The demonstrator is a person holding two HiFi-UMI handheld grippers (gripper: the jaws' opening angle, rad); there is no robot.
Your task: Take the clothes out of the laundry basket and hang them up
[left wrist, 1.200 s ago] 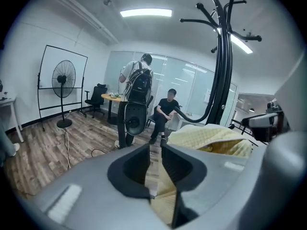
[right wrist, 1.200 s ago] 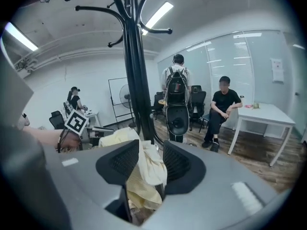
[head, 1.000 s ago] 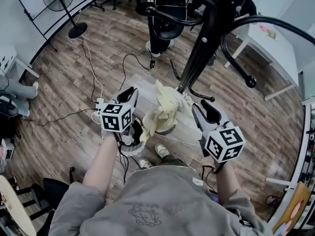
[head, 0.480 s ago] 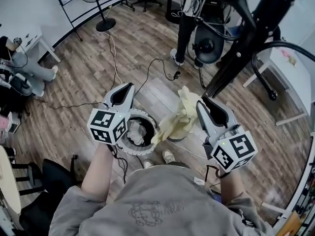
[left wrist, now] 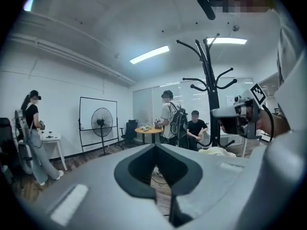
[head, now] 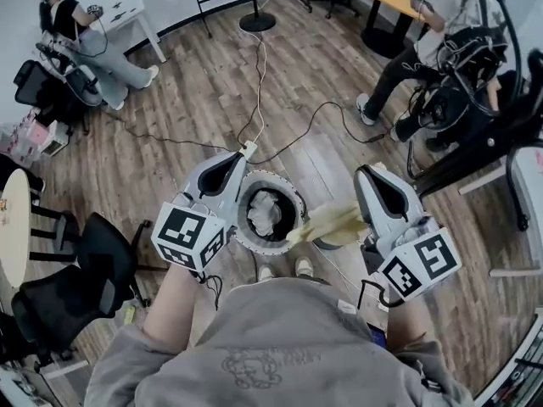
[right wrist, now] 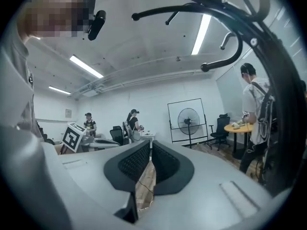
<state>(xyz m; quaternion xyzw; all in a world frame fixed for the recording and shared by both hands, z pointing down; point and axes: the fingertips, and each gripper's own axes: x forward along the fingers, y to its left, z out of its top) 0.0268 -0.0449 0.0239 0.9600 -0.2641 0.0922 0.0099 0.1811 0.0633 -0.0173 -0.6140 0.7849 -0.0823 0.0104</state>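
Left gripper (head: 237, 157): jaws pressed together, nothing in them. Right gripper (head: 370, 175): jaws have just been closing and are down to a thin slit; I see only floor through it. Yellow cloth (head: 333, 224) lies just beside the right gripper, stretching toward the basket (head: 265, 249) between both grippers. There's a pale garment (head: 265, 210) inside the basket. Rack (right wrist: 261, 40) stands beyond, on the right.
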